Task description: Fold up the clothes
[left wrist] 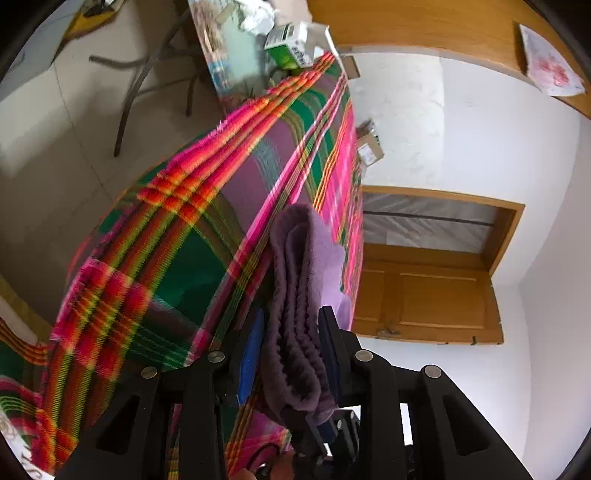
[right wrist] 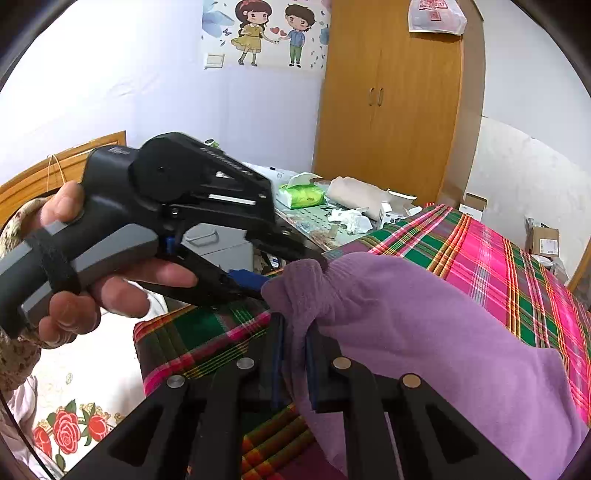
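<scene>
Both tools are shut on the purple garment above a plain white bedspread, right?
Not quite: the bedspread is a bright pink-and-green plaid, as the right wrist view shows. Both the left tool and right tool do clamp the purple garment.

I see a soft purple cloth point(right wrist: 424, 325), a bright pink, green and orange checked blanket point(left wrist: 177, 236), and black fingers point(left wrist: 328, 343) with blue pads point(left wrist: 251, 354).

I see a wooden wardrobe point(right wrist: 391, 107) at twelve o'clock, a cartoon wall sticker point(right wrist: 264, 33) at eleven, and a green tissue pack point(right wrist: 301, 194) on the cluttered tabletop point(right wrist: 314, 221).
</scene>
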